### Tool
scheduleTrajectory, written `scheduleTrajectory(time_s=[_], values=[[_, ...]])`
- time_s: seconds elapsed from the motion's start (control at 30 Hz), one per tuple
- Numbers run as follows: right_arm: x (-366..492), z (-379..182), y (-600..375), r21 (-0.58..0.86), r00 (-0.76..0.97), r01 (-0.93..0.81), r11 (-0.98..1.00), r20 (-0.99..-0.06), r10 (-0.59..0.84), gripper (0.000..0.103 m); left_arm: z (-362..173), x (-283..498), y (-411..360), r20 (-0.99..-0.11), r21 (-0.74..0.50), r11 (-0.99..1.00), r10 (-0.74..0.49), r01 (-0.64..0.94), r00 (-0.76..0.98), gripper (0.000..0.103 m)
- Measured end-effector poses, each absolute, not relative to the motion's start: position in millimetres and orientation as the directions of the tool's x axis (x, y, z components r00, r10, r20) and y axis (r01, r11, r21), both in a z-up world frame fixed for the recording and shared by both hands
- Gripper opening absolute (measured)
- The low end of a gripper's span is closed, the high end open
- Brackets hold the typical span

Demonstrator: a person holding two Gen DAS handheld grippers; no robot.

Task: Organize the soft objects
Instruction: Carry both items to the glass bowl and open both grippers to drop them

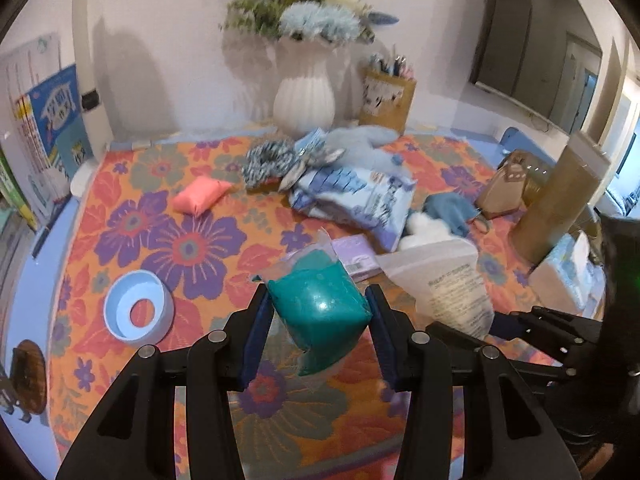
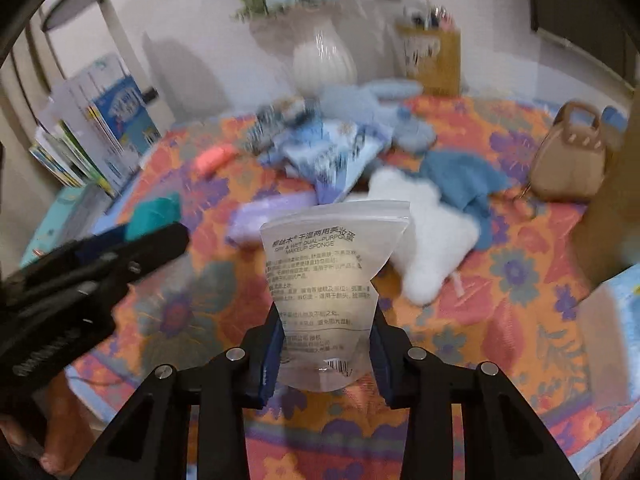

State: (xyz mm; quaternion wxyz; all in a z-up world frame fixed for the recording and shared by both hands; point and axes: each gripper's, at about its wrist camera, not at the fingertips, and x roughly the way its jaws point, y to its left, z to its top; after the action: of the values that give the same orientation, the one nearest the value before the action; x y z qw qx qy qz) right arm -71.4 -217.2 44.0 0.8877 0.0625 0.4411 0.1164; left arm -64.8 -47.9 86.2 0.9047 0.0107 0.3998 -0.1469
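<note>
My left gripper (image 1: 318, 312) is shut on a teal soft block in clear wrap (image 1: 320, 308), held above the floral tablecloth (image 1: 168, 240). My right gripper (image 2: 326, 332) is shut on a clear zip bag labelled makeup sponge (image 2: 328, 280), held upright; the bag also shows in the left wrist view (image 1: 448, 284). The left gripper with the teal block (image 2: 154, 210) appears at the left of the right wrist view. A pink soft pack (image 1: 200, 196), blue tissue packs (image 1: 356, 196), a blue plush (image 1: 360, 144), a white fluffy piece (image 2: 428, 240) and a blue cloth (image 2: 460, 180) lie on the table.
A white vase with flowers (image 1: 304, 100) and a pen holder (image 1: 386, 100) stand at the back. A tape roll (image 1: 138, 306) lies at the left. A tan bag (image 2: 568, 160), a cardboard box (image 1: 560, 196), a purple pack (image 2: 272, 216) and books (image 2: 100, 128) surround the pile.
</note>
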Motion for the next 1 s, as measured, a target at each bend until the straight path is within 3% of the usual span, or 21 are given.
scheduleTrajectory(time_s=[0.3,0.53,0.7,0.87,1.0], values=[[-97.9,131.0,-266.2,0.088,0.74,-0.071,0.994,-0.663,0.112,0.038,160.1,-84.4,-93.6,-0.616,-0.047,0.94,-0.294,0.339,0.731,0.044],[-128.6,137.4,-362.4,0.096,0.647,0.085,0.992,-0.762,0.018,0.038,165.5,-109.5,-184.9,-0.678,-0.082,0.776,-0.503,0.625,0.536,0.044],[-148.2,140.5,-455.8,0.108,0.649,0.319,0.942,-0.749,-0.133,0.038,169.3,-119.4,-267.7,-0.68,-0.161,0.618,-0.634,0.769,0.367,0.044],[-134.0,161.4,-529.8,0.18,0.697,0.378,0.908,-0.701,-0.152,0.038,182.1,-123.6,-354.0,-0.665,-0.135,0.544,-0.669,0.828,0.331,0.044],[-102.6,173.6,-602.1,0.202,0.68,0.431,0.879,-0.713,-0.169,0.038,189.3,-106.2,-413.1,-0.662,-0.117,0.569,-0.655,0.814,0.363,0.044]])
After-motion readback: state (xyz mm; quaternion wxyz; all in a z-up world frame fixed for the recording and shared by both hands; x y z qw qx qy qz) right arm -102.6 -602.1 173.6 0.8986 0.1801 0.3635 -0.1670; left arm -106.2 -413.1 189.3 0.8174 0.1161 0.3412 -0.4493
